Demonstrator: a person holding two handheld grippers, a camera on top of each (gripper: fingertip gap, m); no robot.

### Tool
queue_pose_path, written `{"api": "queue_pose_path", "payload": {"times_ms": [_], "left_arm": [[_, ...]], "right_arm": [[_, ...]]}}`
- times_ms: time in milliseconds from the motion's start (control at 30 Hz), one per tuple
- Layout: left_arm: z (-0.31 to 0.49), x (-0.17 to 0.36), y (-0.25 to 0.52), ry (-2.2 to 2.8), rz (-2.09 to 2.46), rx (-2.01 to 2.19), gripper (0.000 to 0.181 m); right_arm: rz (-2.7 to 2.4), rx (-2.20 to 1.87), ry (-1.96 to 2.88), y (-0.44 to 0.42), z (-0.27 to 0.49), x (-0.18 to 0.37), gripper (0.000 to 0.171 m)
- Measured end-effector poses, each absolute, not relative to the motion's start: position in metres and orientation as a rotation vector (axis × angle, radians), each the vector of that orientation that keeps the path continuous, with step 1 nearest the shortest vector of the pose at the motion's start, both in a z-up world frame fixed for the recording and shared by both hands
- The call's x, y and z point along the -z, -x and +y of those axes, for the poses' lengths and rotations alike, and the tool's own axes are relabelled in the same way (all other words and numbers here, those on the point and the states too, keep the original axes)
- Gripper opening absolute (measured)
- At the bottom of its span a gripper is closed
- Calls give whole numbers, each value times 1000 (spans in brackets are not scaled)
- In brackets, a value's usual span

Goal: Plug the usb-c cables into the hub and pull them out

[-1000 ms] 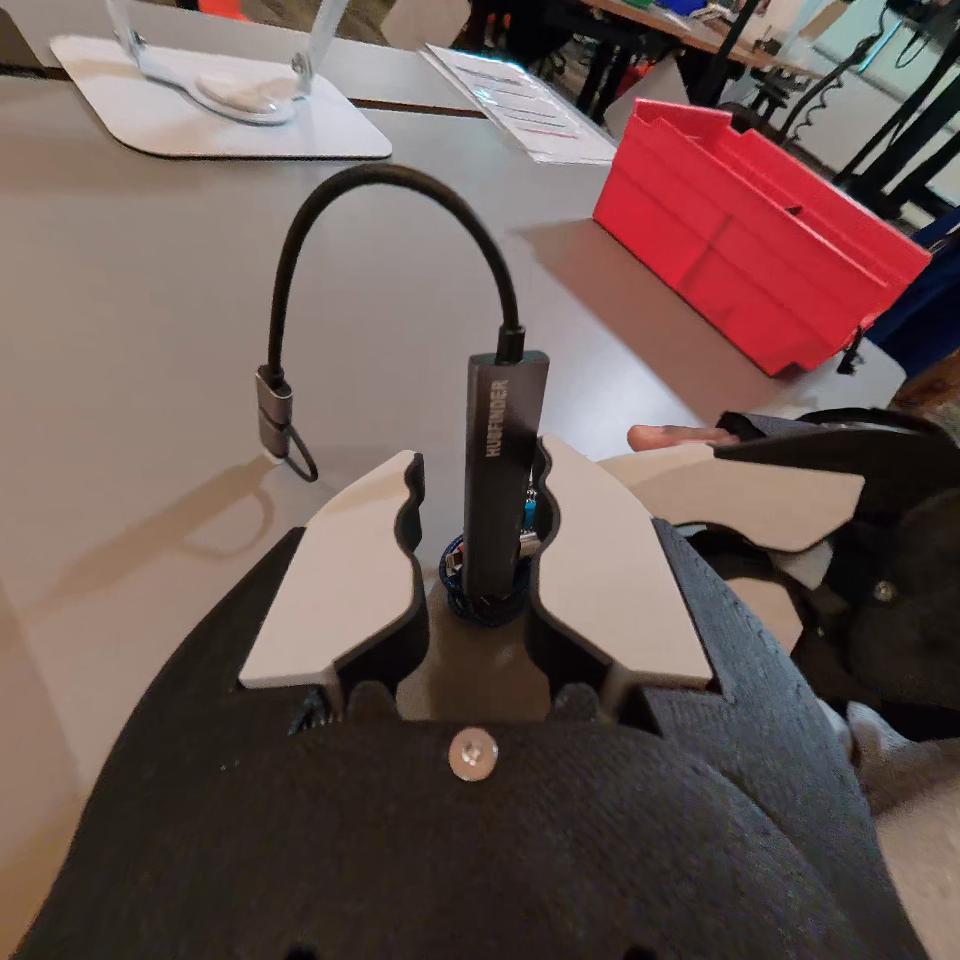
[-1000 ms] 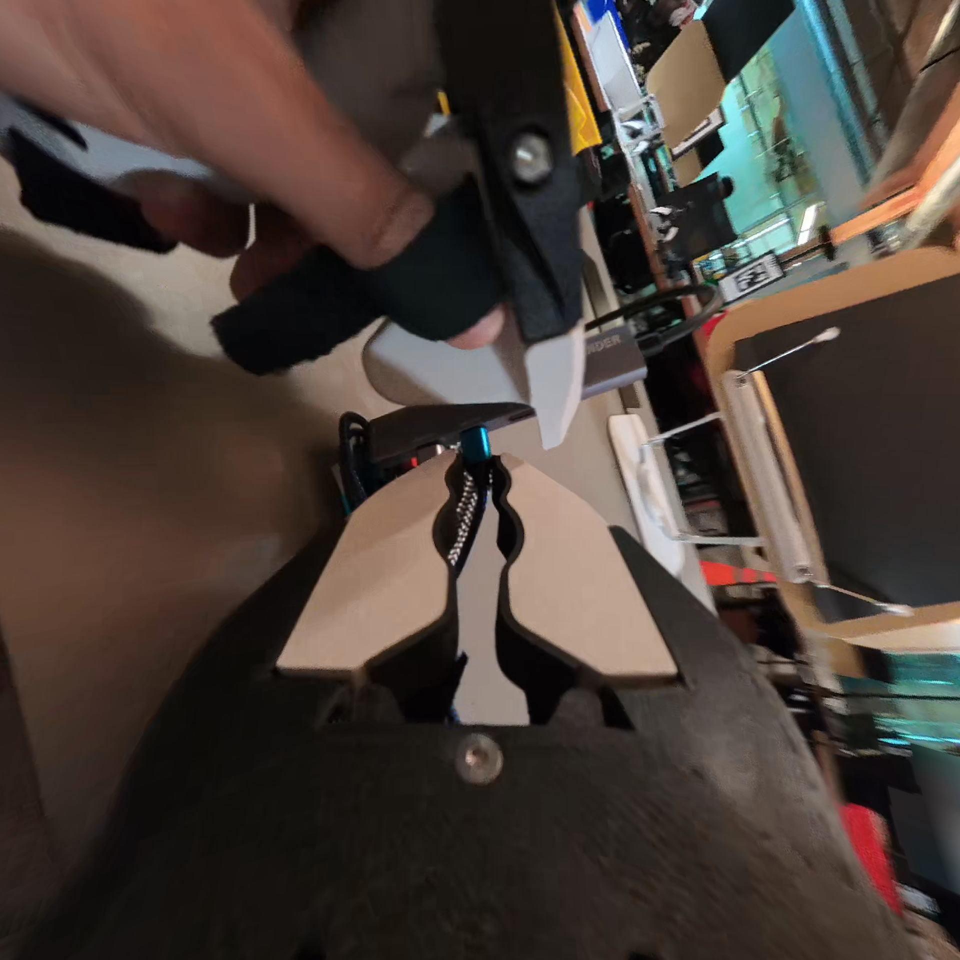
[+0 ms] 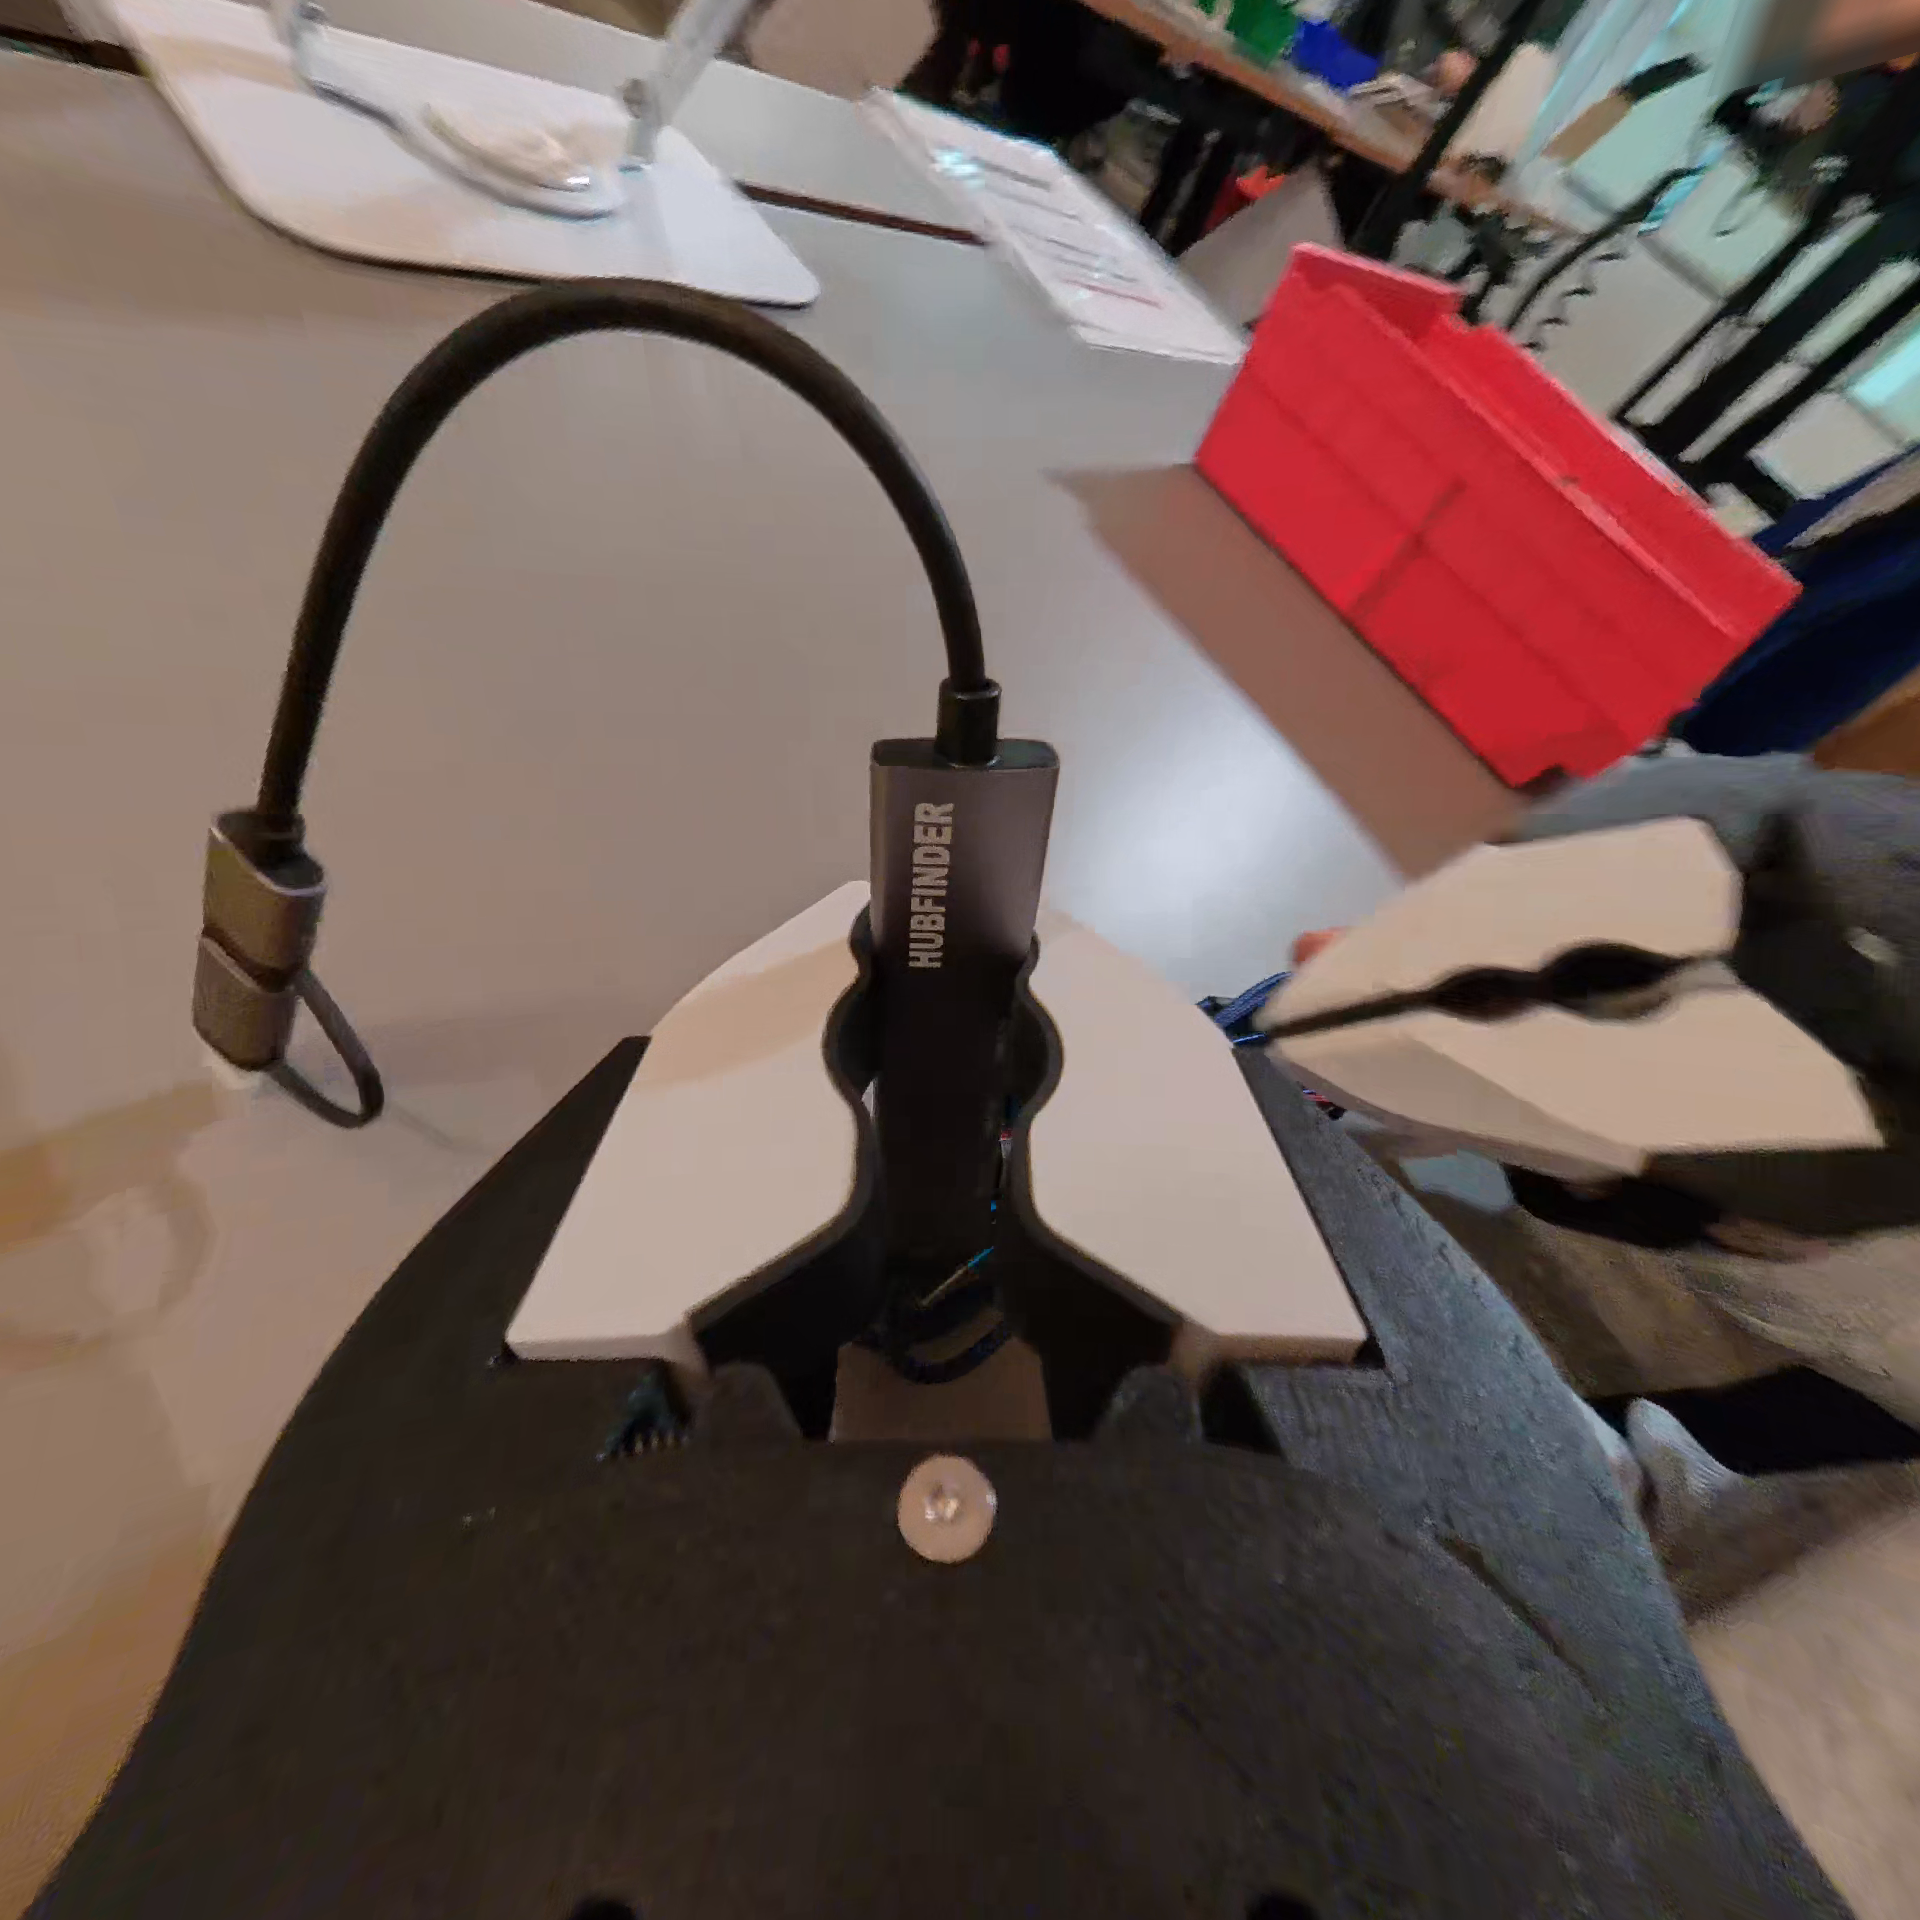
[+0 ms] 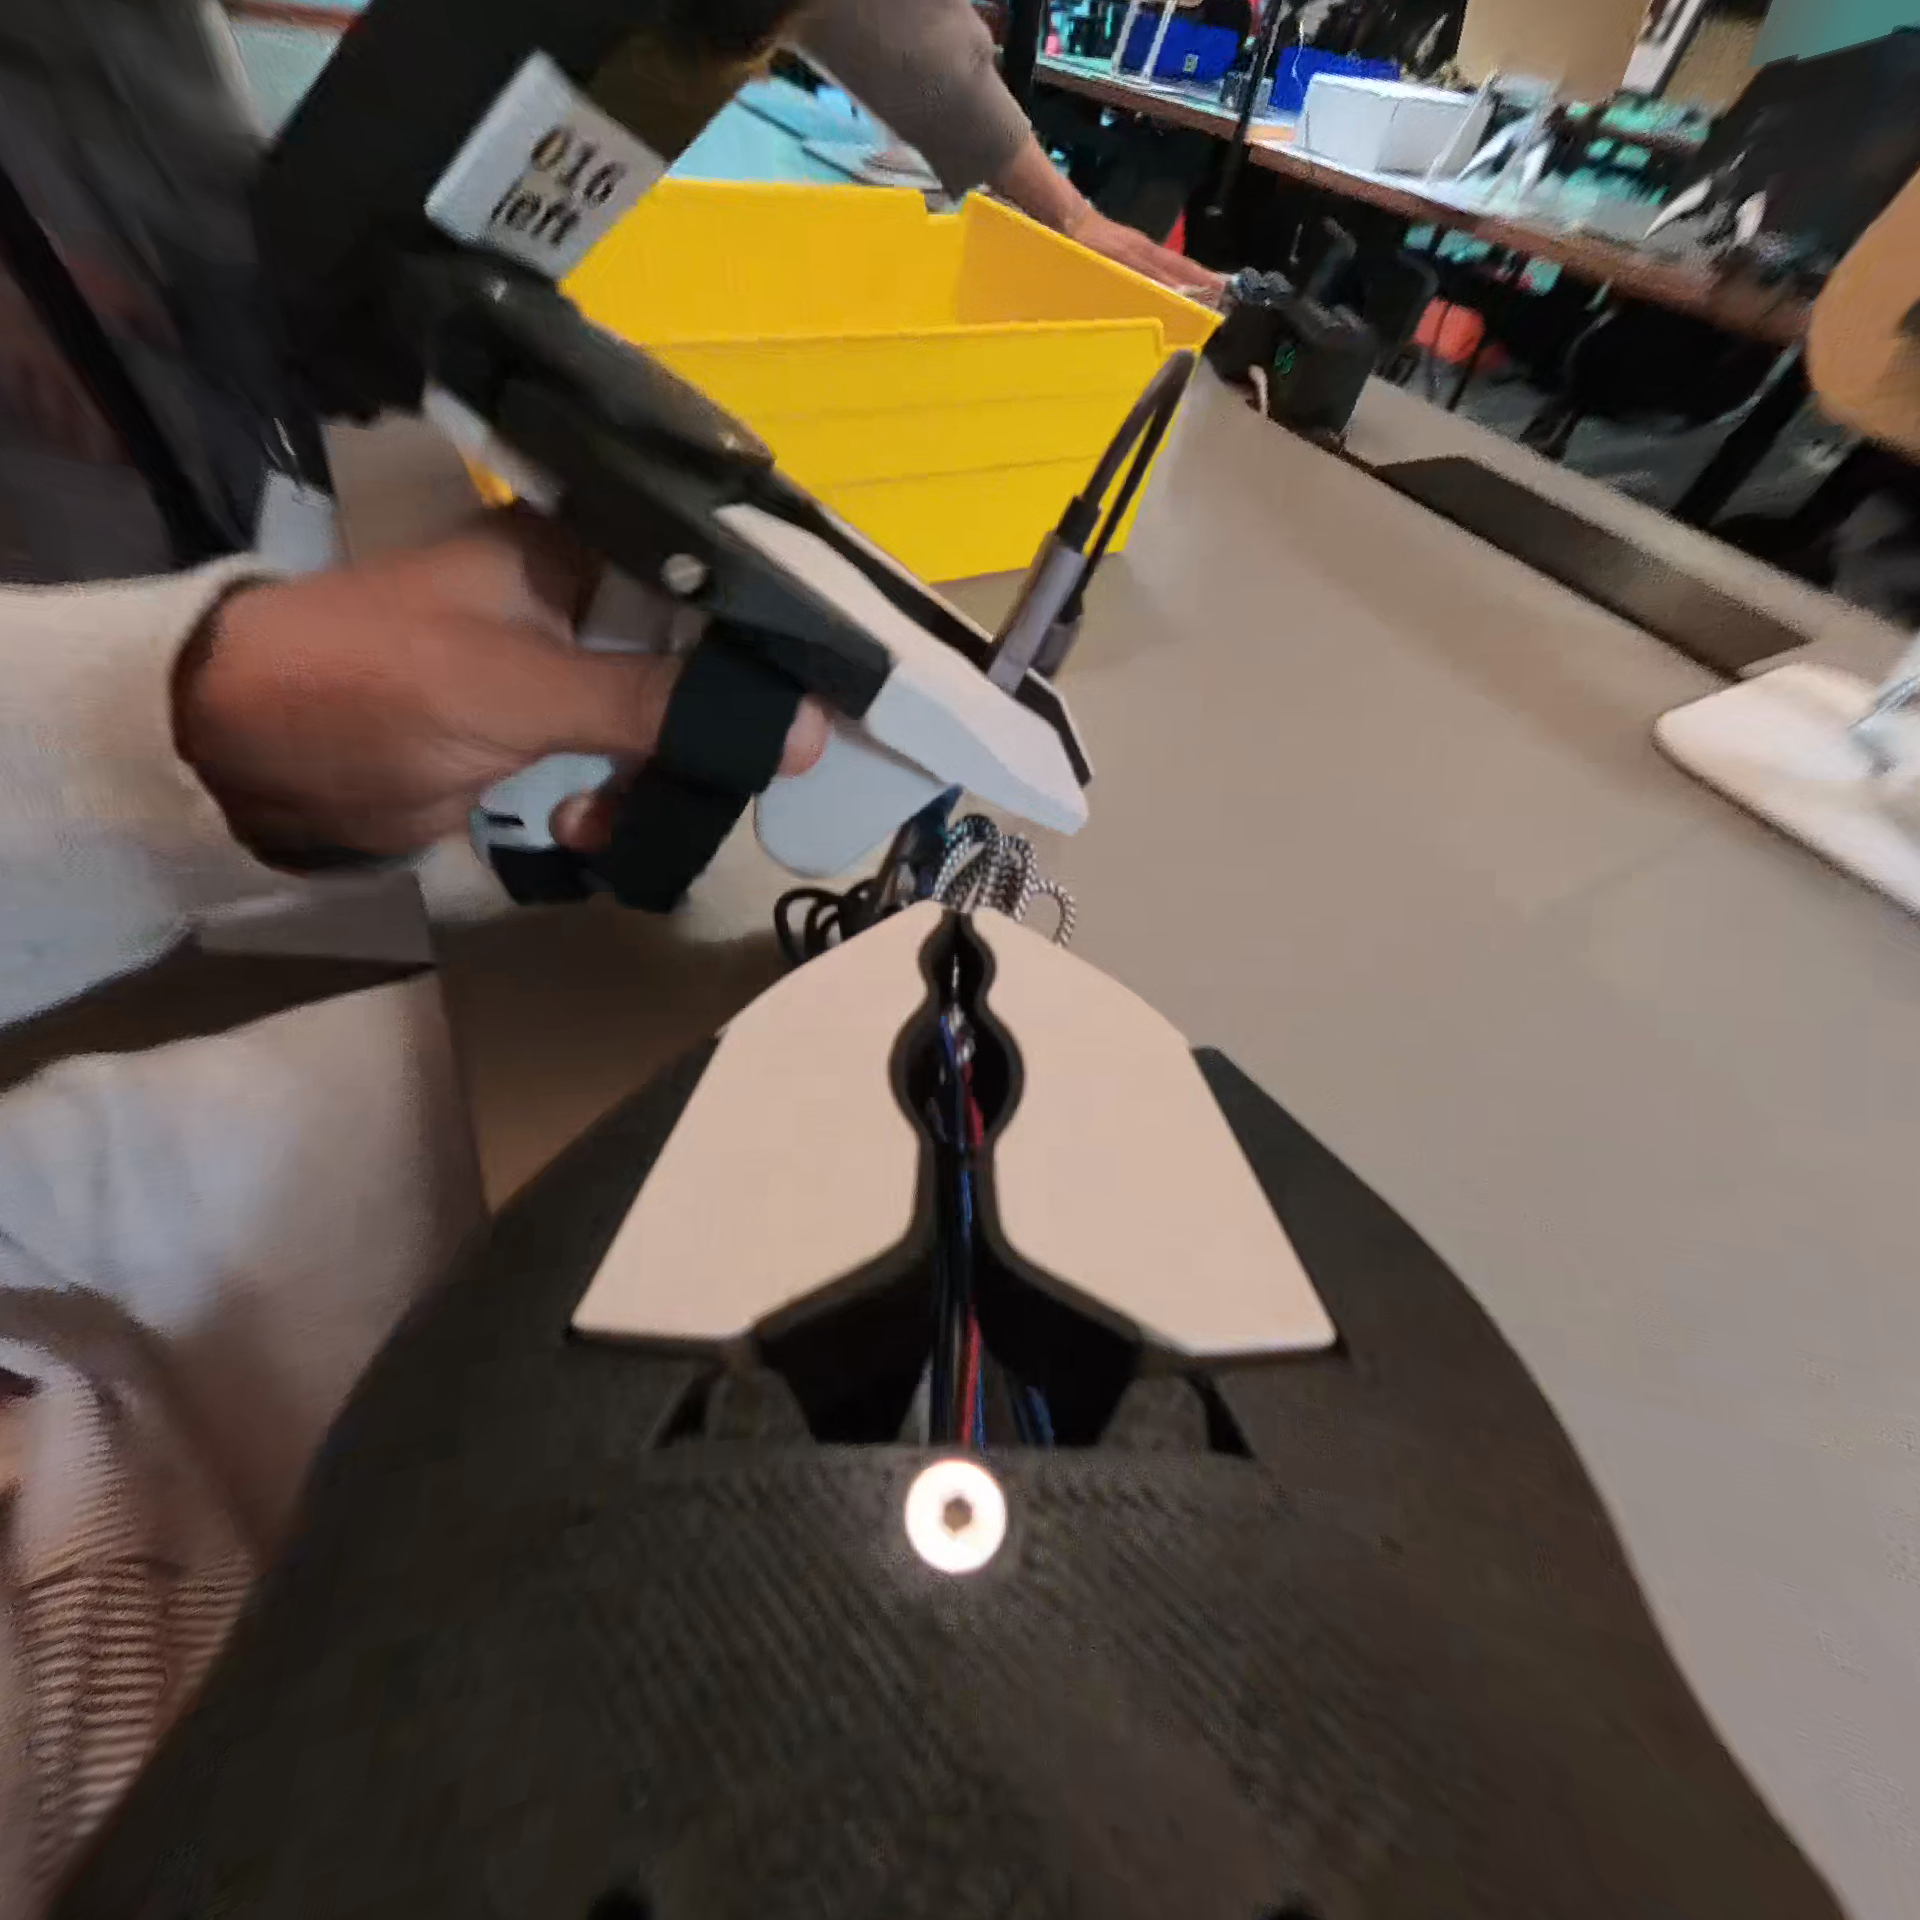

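The hub is dark grey metal with pale lettering, its own cable is matt black, and the plug at that cable's far end is brushed grey. Both grippers have off-white fingers set in textured black bodies, and the cables at the right gripper run blue, red and black, with one braided in black and white. The table is plain beige-grey, one bin is bright red, the other bin is bright yellow, and the stand base is white.
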State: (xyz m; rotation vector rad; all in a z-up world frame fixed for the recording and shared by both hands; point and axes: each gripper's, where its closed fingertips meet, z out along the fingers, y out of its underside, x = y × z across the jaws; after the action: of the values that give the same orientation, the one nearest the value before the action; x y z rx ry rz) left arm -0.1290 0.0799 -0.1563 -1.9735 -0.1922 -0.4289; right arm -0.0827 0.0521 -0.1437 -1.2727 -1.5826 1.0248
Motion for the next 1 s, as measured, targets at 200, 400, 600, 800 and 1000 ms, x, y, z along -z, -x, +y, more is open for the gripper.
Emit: {"api": "queue_pose_path", "payload": {"times_ms": [200,400,600,800,1000], "left_arm": [[87,152,104,1901,-165,538,19],[87,148,112,1868,-175,401,19],[89,143,95,1820,-169,511,19],[88,141,90,1776,-173,676,20],[86,144,90,1804,-141,667,19]], "right_arm": [[-1597,-1135,1378,83,60,153,14],[-1621,-1256,1343,81,46,143,29],[-1698,-1158,1332,81,44,156,16],[-1656,-1212,1363,81,50,153,8],[-1651,-1131,1366,80,60,154,5]]}}
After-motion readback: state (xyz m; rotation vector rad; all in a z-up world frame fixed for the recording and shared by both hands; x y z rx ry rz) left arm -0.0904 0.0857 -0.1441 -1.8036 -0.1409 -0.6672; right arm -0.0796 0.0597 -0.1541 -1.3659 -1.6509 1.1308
